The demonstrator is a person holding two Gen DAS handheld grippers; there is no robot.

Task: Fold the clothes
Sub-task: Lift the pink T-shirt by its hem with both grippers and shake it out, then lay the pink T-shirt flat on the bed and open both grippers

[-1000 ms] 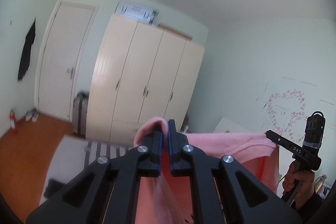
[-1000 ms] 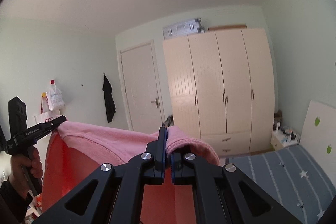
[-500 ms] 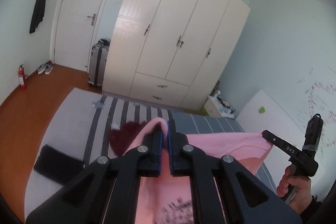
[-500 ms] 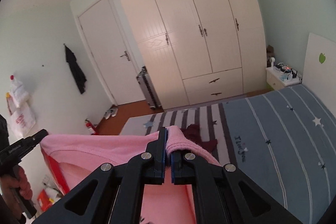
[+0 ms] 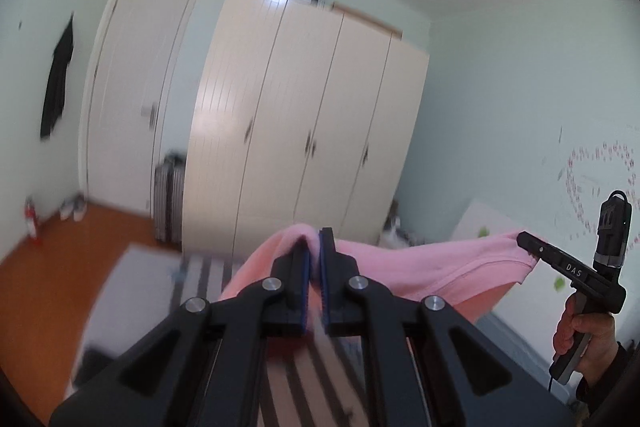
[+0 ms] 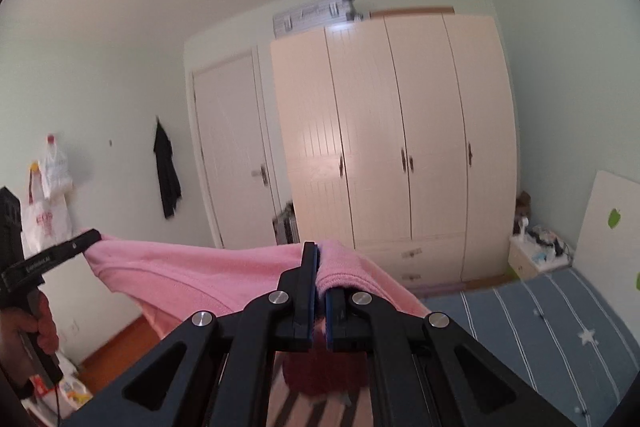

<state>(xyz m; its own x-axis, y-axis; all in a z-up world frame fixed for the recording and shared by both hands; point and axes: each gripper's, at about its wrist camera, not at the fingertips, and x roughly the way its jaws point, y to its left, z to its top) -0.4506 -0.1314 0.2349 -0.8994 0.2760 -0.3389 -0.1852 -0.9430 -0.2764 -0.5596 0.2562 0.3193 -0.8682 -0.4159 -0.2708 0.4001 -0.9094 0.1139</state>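
A pink garment (image 5: pixel 420 267) hangs stretched in the air between both grippers. My left gripper (image 5: pixel 314 243) is shut on one upper corner, with cloth bunched over its blue pads. At the right of the left wrist view, my right gripper (image 5: pixel 523 240) pinches the other corner, held by a hand (image 5: pixel 576 327). In the right wrist view the pink garment (image 6: pixel 200 267) runs from my right gripper (image 6: pixel 320 251), shut on it, to my left gripper (image 6: pixel 94 237) at the far left. A dark red garment (image 6: pixel 320 371) lies below on the bed, mostly hidden.
A blue striped bed (image 6: pixel 540 327) lies below and to the right. A cream wardrobe (image 6: pixel 400 147) and a white door (image 6: pixel 232 155) stand ahead, with a suitcase (image 5: pixel 170 203) beside them. A nightstand (image 6: pixel 536 259) sits in the corner. Wooden floor (image 5: pixel 72 247) shows at the left.
Both views pointed up a second ago, dipped toward the bed half a second ago, and now point up at the wardrobe again. Both grippers have kept hold of the pink garment throughout.
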